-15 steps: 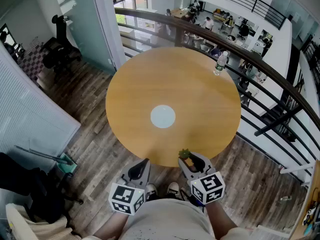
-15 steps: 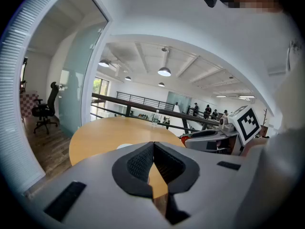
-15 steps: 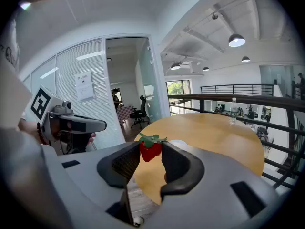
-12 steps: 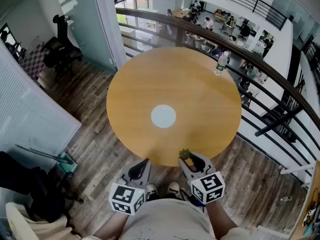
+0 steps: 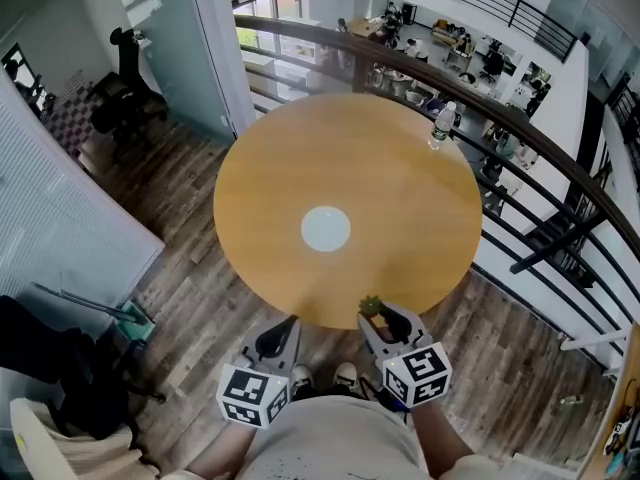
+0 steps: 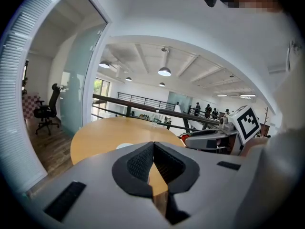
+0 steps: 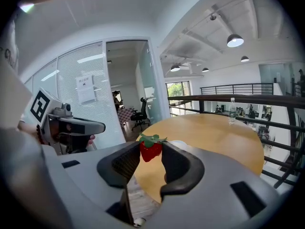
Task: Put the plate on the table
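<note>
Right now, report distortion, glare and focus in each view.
Head view: daylit, sharp, fisheye bows the railing around the table. Left gripper view: dark vignetted corners, a mosaic patch top right. Right gripper view: strawberry crisp, ceiling lamp glaring.

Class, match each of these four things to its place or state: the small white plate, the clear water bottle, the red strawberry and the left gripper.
Things
1. small white round plate
2. clear plastic water bottle
3. red strawberry with green leaves
4. left gripper

Places or states
A. pinched between the jaws of the right gripper
B. jaws together, nothing between them
C. lying at the middle of the round wooden table
D. standing upright near the table's far edge

Pairs: 1-C, 2-D, 3-A, 4-B
</note>
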Tool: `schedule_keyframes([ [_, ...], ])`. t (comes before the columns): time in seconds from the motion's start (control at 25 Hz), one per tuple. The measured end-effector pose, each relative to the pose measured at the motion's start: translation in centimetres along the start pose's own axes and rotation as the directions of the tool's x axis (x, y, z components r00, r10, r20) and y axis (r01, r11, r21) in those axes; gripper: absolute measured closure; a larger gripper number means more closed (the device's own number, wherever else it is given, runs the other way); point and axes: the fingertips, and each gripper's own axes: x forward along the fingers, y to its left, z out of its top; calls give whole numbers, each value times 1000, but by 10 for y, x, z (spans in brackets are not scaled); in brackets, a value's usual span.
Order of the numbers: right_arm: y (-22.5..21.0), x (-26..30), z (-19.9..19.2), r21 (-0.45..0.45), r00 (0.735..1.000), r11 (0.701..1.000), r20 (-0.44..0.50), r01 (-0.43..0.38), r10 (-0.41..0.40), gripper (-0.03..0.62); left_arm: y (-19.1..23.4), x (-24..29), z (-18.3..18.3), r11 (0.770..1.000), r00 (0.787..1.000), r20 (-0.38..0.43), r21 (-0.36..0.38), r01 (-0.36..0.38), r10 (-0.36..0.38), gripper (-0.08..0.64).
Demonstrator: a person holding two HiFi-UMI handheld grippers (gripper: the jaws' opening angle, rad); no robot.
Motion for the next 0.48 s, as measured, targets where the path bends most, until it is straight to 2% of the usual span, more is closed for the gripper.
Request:
schedule_keyframes([
  [0.12,-4,-8,2,19,1000,1000,22,-17,16,437,-9,1,-1,1000,1000,-2,2,-9,9,537],
  [0.48,-14,-30,-8,1,998,998,24,-59,59,437,-38,-5,-9,998,998,6,0,-65,65,537],
])
